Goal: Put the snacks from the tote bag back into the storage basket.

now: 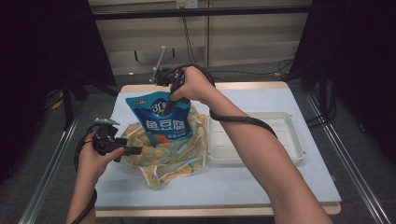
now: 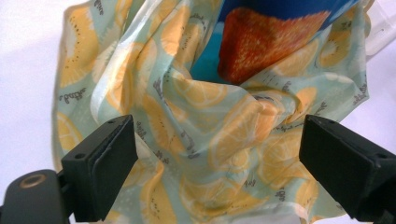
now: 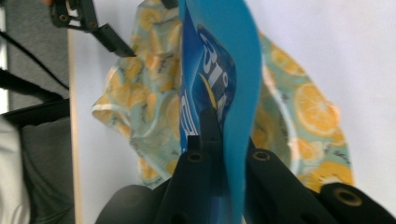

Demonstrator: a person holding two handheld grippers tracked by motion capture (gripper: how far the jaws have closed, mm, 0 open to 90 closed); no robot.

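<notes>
A blue snack pouch (image 1: 163, 123) with white print stands upright in the mouth of a thin bag (image 1: 177, 156) printed with orange slices. My right gripper (image 1: 172, 103) comes from above and is shut on the pouch's top edge; in the right gripper view the blue pouch (image 3: 224, 70) runs up from between the jaws of the right gripper (image 3: 224, 135). My left gripper (image 1: 135, 150) sits at the bag's left edge, jaws wide apart. In the left gripper view the bag (image 2: 210, 130) lies loose between the jaws, with the pouch (image 2: 280, 42) behind it.
A white shallow tray (image 1: 289, 140) lies right of the bag, under the right forearm. The pale table top (image 1: 261, 182) has bare room in front and at the far right. A cable loops round the right forearm.
</notes>
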